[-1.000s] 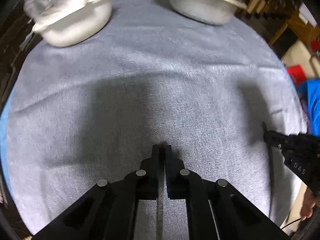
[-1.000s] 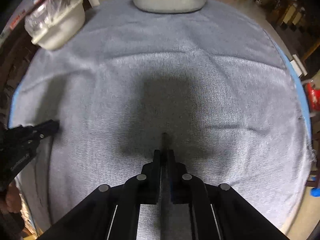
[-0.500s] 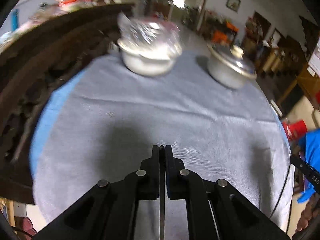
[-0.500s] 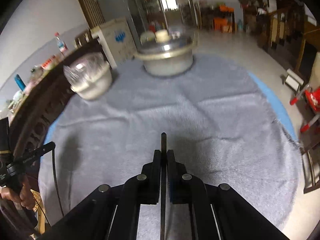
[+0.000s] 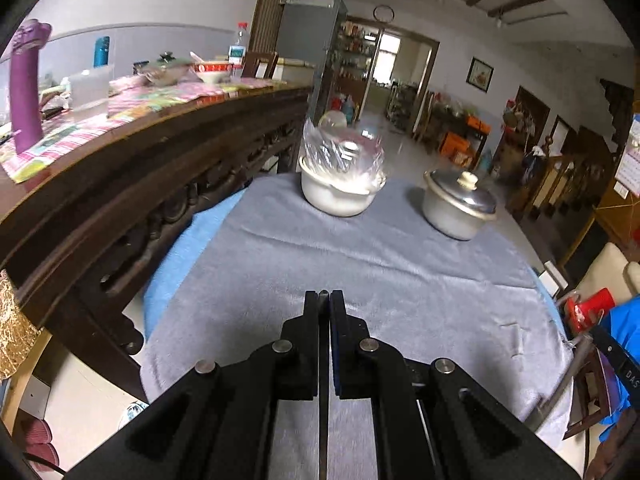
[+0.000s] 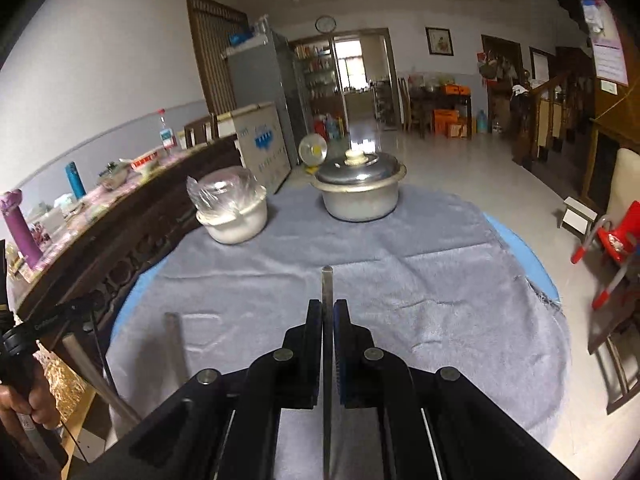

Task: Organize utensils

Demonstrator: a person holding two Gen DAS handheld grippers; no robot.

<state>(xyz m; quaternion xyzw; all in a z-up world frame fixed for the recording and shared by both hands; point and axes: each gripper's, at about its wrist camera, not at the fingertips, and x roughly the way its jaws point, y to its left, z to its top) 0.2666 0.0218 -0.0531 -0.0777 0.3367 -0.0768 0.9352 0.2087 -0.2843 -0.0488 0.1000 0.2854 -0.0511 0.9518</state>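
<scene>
My left gripper (image 5: 324, 300) is shut on a thin flat metal utensil (image 5: 323, 400) that runs back between the fingers, held above the grey cloth (image 5: 360, 272). My right gripper (image 6: 328, 308) is shut on another thin metal utensil (image 6: 327, 284) whose flat end sticks out past the fingertips. In the right wrist view the left gripper (image 6: 52, 320) shows at the left edge with its metal utensil (image 6: 174, 340) hanging below it.
A white pot with a plastic bag over it (image 5: 340, 184) and a lidded metal pot (image 5: 460, 204) stand at the far side of the round table. A dark carved wooden cabinet (image 5: 140, 168) runs along the left. A red chair (image 6: 616, 236) stands right.
Both grippers have lifted and tilted up from looking down at the cloth to looking across the table into the room. Each stays shut on its utensil.
</scene>
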